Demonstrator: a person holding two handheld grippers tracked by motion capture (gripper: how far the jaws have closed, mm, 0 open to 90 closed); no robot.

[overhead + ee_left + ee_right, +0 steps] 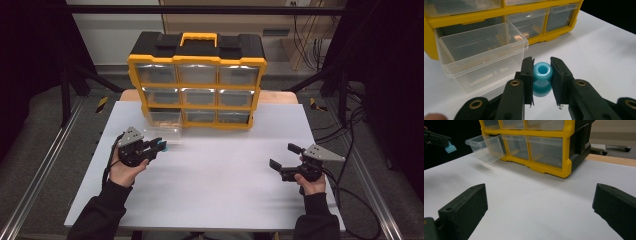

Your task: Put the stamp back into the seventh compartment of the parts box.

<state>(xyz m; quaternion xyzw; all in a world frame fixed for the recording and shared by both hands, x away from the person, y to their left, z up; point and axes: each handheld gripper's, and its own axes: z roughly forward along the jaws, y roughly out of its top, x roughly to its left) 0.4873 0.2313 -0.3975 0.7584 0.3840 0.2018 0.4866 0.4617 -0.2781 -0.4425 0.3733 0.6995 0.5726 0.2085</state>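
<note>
A light blue spool-shaped piece with a hole through it (542, 78) is clamped between the pads of my left gripper (542, 82), held a little above the table. That left gripper (159, 145) hovers just in front of the pulled-out clear drawer (164, 121) at the bottom left of the yellow and black drawer cabinet (196, 80). In the left gripper view the open drawer (482, 53) lies to the left of the piece. My right gripper (283, 156) stands wide open over the table's right side, nothing between its jaws. The blue piece (450, 148) also appears far left in the right gripper view.
The cabinet (541, 145) stands at the back of the white table (210, 185), with three rows of clear drawers, the others pushed in. Metal rails and cables run beside the table on both sides.
</note>
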